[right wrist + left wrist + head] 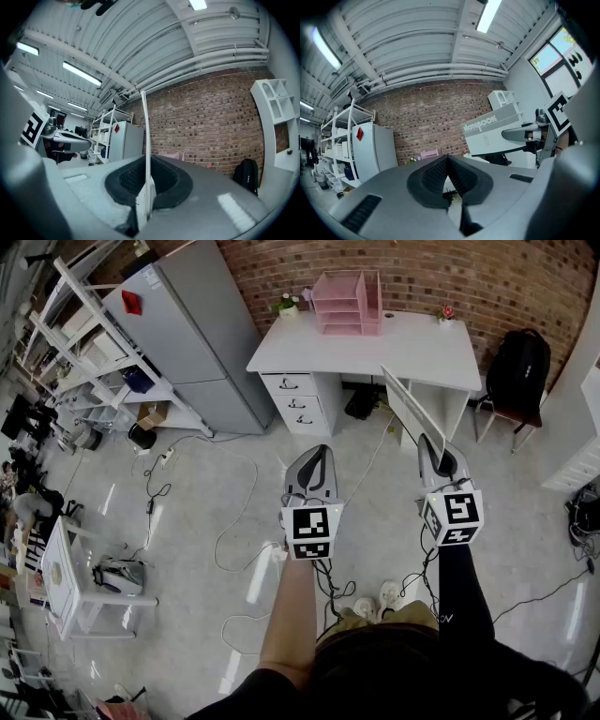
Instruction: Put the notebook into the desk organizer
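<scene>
Nearest, the person's two arms reach forward over the pale floor [216, 521], where loose cables trail. The left claw [319, 450] is clenched on nothing: in the left gripper view its dark pads [436, 176] meet at the tip with no thing between them.

Just to its right, the right claw [431, 441] is clenched on the notebook [409, 409], gripping its near edge. The grey-and-white notebook stands on edge and sticks out ahead of the claw toward the tabletop [394, 351]. In the right gripper view it shows as a thin upright line between the pads [164, 180].

The notebook is still short of the tabletop, well apart from the pink desk organizer [345, 302], which stands at the far left of the white tabletop against the brick wall [450, 268].

A black backpack [518, 367] rests to the right of the tabletop, a grey fridge [183, 329] to its left.
</scene>
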{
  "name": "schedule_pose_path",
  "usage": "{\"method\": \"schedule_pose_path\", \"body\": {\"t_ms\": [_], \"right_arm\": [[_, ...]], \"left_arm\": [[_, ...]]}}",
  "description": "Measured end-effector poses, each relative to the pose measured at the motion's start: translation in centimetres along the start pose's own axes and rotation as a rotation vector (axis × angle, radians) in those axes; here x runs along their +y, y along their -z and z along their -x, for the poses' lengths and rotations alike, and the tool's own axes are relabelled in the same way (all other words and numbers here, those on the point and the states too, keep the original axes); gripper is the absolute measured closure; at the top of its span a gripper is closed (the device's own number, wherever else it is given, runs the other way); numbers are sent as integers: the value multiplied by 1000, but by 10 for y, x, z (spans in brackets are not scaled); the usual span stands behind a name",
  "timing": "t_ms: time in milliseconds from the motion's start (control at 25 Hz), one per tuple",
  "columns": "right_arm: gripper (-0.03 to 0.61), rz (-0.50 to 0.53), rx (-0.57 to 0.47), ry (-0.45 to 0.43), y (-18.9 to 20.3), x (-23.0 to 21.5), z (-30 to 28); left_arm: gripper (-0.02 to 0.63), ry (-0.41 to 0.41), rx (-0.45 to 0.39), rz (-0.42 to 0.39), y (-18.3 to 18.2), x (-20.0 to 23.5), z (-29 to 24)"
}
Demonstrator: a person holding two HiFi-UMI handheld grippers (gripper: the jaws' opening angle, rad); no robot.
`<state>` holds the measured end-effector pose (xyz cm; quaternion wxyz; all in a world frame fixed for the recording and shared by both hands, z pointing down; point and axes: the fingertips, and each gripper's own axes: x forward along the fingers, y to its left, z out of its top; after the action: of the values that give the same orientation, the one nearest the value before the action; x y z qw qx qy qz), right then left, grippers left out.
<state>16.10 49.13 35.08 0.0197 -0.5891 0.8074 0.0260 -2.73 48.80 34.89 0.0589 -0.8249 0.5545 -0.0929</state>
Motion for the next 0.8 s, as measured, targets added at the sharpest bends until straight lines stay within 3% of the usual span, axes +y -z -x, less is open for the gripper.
{"method": "schedule_pose_path", "body": {"t_ms": [800], "right_arm": [[569, -19, -27, 36, -4, 36, 26]], "left_arm": [[604, 30, -37, 11, 0, 21, 34]]}}
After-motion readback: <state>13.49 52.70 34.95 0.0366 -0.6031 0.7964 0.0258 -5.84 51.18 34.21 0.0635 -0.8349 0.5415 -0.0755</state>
